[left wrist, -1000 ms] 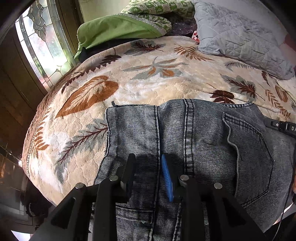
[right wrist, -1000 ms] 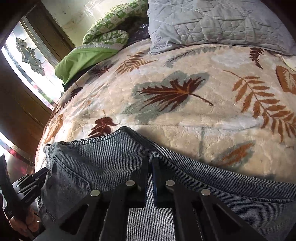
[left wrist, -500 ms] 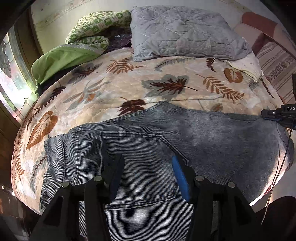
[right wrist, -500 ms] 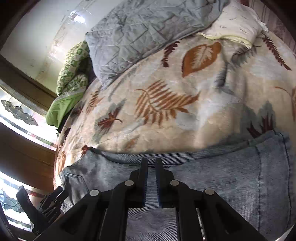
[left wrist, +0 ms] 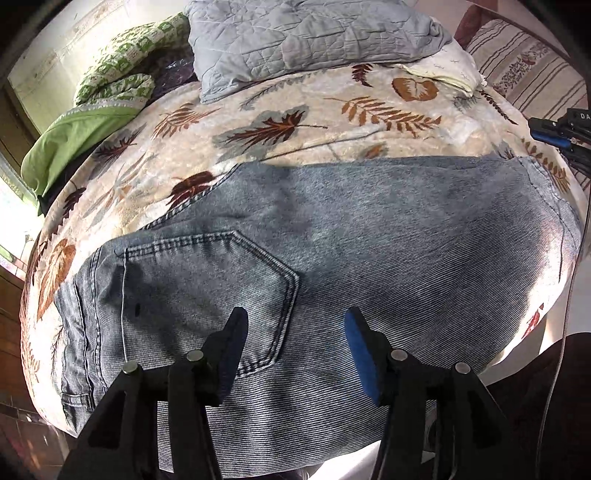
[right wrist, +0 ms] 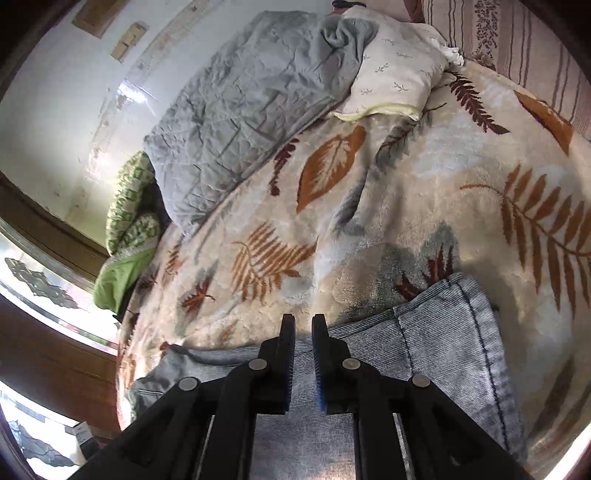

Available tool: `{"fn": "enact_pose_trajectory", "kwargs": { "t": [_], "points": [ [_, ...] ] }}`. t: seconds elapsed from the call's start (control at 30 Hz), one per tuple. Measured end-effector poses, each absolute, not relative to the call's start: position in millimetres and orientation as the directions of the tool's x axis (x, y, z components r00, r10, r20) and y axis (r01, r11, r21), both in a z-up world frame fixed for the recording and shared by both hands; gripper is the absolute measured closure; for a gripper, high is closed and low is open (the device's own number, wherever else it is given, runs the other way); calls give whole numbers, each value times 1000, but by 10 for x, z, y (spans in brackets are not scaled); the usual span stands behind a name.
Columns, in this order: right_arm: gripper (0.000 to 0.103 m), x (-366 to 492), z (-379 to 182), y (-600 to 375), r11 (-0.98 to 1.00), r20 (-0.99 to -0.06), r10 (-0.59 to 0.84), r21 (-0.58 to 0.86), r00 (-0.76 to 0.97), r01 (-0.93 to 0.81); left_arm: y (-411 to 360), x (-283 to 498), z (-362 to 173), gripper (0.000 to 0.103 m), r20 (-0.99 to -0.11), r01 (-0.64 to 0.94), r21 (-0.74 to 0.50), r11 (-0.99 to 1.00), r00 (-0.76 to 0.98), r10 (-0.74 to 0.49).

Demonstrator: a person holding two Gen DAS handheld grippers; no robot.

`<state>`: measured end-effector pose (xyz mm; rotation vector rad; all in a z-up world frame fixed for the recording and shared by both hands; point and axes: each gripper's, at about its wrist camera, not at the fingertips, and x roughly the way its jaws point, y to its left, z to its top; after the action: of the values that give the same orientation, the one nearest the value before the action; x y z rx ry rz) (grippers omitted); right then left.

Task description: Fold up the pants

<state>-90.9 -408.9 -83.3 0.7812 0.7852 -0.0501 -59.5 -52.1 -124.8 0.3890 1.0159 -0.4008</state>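
Grey-blue jeans (left wrist: pixel 369 240) lie flat on the leaf-print blanket (left wrist: pixel 295 122), back pocket (left wrist: pixel 207 280) up and waistband at the left. My left gripper (left wrist: pixel 295 317) hovers over the seat beside the pocket, open, with nothing between its pads. The right gripper (left wrist: pixel 554 127) shows at the right edge of the left wrist view, beyond the far end of the jeans. In its own view the right gripper (right wrist: pixel 303 321) hangs above the jeans (right wrist: pixel 443 350) near their stitched hem (right wrist: pixel 476 332). Its jaws are just beginning to open, a thin slit apart, and hold nothing.
A grey quilted pillow (left wrist: pixel 314 33) and a cream pillow (right wrist: pixel 399 74) lie at the head of the bed. Green bedding (left wrist: pixel 74 140) is heaped at the far left by the stained-glass window (right wrist: pixel 37 288). Striped fabric (left wrist: pixel 524 66) borders the right side.
The left gripper has opened wide and swung right, from the waistband to beside the back pocket. The right gripper has travelled along the jeans to the hem end, rolling as it went.
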Motion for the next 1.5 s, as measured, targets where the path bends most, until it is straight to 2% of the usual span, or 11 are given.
{"fn": "enact_pose_trajectory", "kwargs": {
  "t": [0.1, 0.13, 0.17, 0.23, 0.63, 0.77, 0.93, 1.1, 1.17, 1.23, 1.5],
  "points": [
    [84, -1371, -773, -4243, 697, -576, 251, 665, 778, 267, -752, -629, -1127, 45, -859, 537, 96, 838, 470, -203],
    [70, -1532, -805, -4289, 683, -563, 266, 683, 782, 260, -844, -637, -1103, 43, -855, 549, 88, 831, 470, -220],
    [45, -1694, -861, -4339, 667, -560, 278, 697, 780, 263, -951, -641, -1086, 37, -851, 558, 80, 826, 470, -235],
    [26, -2007, -965, -4403, 638, -566, 276, 712, 777, 293, -1185, -650, -1088, 35, -846, 579, 70, 812, 466, -259],
    [26, -2589, -1761, -4582, 372, -519, 392, 844, 759, 385, -2446, -504, -1479, 35, -886, 629, 76, 773, 398, -237],
    [26, -2516, -1867, -4581, 326, -504, 378, 858, 777, 398, -2409, -478, -1565, 22, -873, 619, 74, 782, 419, -249],
    [26, -2431, -1835, -4568, 332, -485, 348, 864, 803, 378, -2317, -404, -1448, 22, -875, 599, 2, 800, 388, -289],
    [26, -2456, -1881, -4563, 304, -438, 336, 888, 834, 344, -2409, -331, -1530, 21, -879, 613, 48, 788, 401, -259],
    [26, -2454, -1888, -4550, 308, -431, 333, 890, 839, 336, -2458, -359, -1609, 12, -864, 622, 106, 776, 444, -238],
    [26, -2447, -1880, -4531, 322, -439, 329, 885, 836, 337, -2469, -393, -1590, 10, -852, 619, 138, 773, 472, -226],
    [25, -2409, -1846, -4485, 389, -481, 320, 852, 816, 350, -2251, -361, -1686, 0, -841, 604, 29, 796, 445, -307]
  ]
}}
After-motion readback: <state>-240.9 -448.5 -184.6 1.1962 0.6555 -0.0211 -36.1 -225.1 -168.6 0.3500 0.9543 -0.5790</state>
